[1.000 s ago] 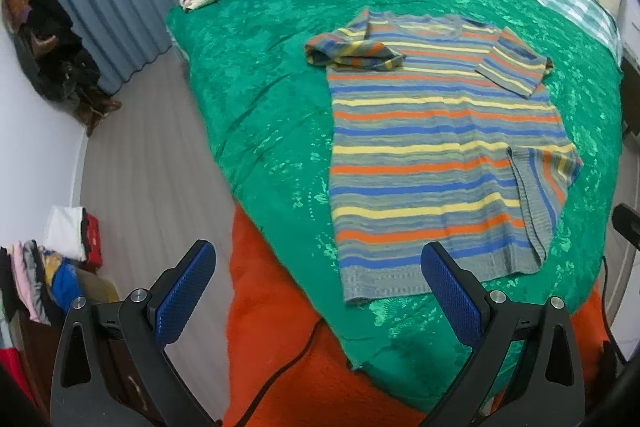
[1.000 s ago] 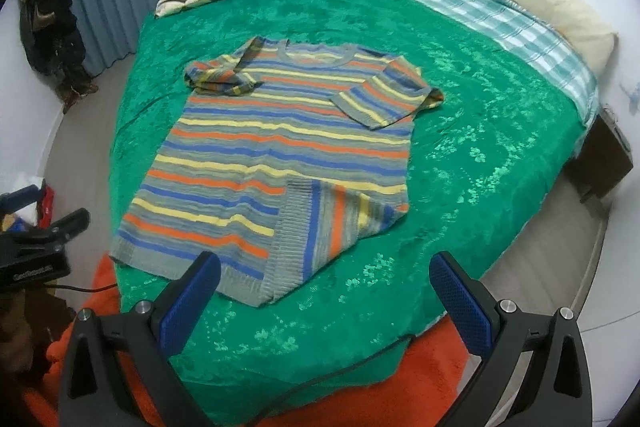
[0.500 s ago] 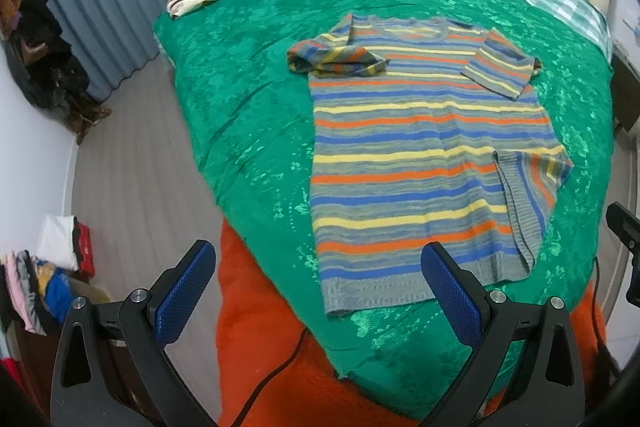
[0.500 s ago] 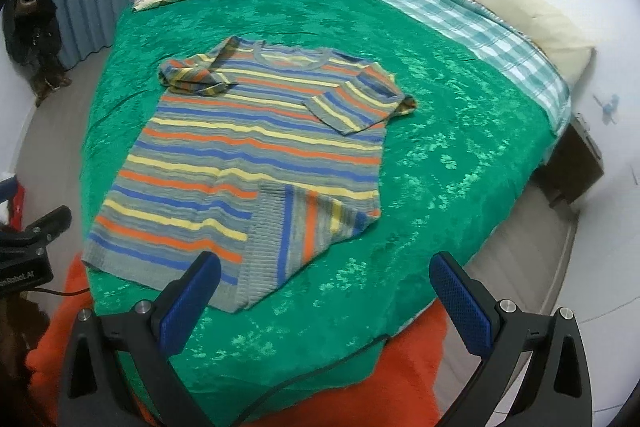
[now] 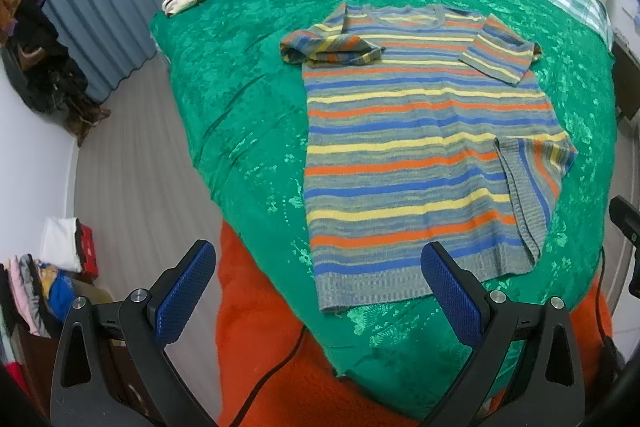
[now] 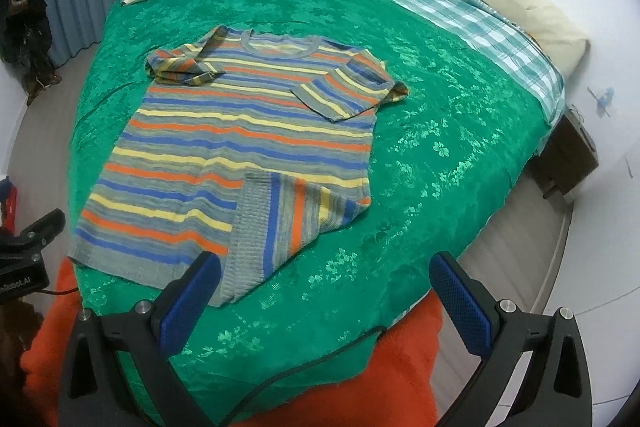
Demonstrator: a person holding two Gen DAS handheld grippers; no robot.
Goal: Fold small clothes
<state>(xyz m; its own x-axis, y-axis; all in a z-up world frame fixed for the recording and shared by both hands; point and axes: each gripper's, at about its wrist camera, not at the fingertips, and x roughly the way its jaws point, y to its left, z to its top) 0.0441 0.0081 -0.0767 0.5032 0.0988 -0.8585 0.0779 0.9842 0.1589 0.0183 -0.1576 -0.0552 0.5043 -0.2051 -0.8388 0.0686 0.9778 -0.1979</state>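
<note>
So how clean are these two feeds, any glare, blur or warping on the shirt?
Left wrist: shirt sharp and evenly lit, fisheye bends the bed edge, corners vignetted black. Right wrist: shirt also sharp, soft sheen on the green cover, white wall washed out, same barrel warp.

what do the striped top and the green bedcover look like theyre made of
Striped top: looks like a knit, probably wool or acrylic; matte, with a ribbed band along the hem and a slightly fuzzy surface.
Green bedcover: looks like a satin or brocade weave, glossy, with a shiny flower pattern catching the light. The exact fibre cannot be told from the look.
</note>
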